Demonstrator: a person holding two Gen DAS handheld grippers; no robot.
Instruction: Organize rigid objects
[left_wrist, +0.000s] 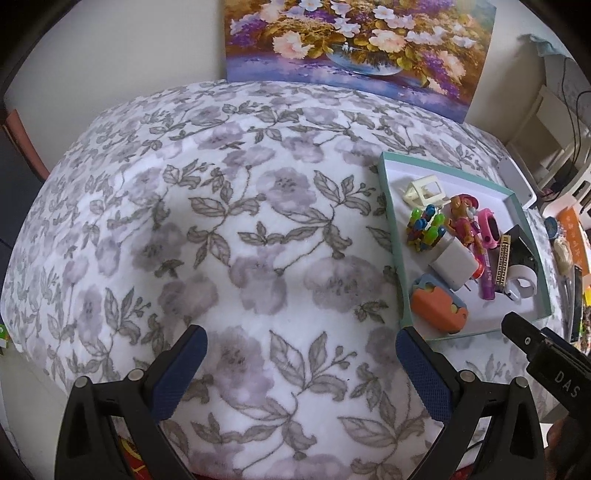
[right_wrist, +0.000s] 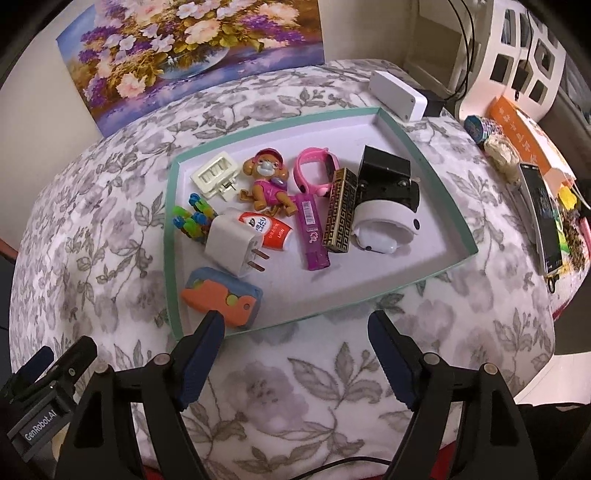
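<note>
**A:** Where do you find the things to sort?

**B:** They all lie in the teal-rimmed tray, straight ahead of your right gripper. Just past the tip of its left jaw sits the orange and blue case, against the tray's near wall. Beyond it you have the white plug adapter, prongs pointing toward the open gap between your jaws, with the coloured pegs to its left. Farther ahead stand the toy dog, the cream clip and the pink watch. The purple tube, the gold patterned box and the black and white gadget lie side by side, ahead and slightly right.

**A:** And your jaws?

**B:** Both pairs are spread wide, nothing between them. Your left gripper hovers over bare floral cloth; the tray lies ahead to the right of its right jaw.

**A:** Around the tray?

**B:** The desk wears that cloth; a flower painting leans at the far edge, a white box beyond the tray's far corner, a phone off right.
</note>
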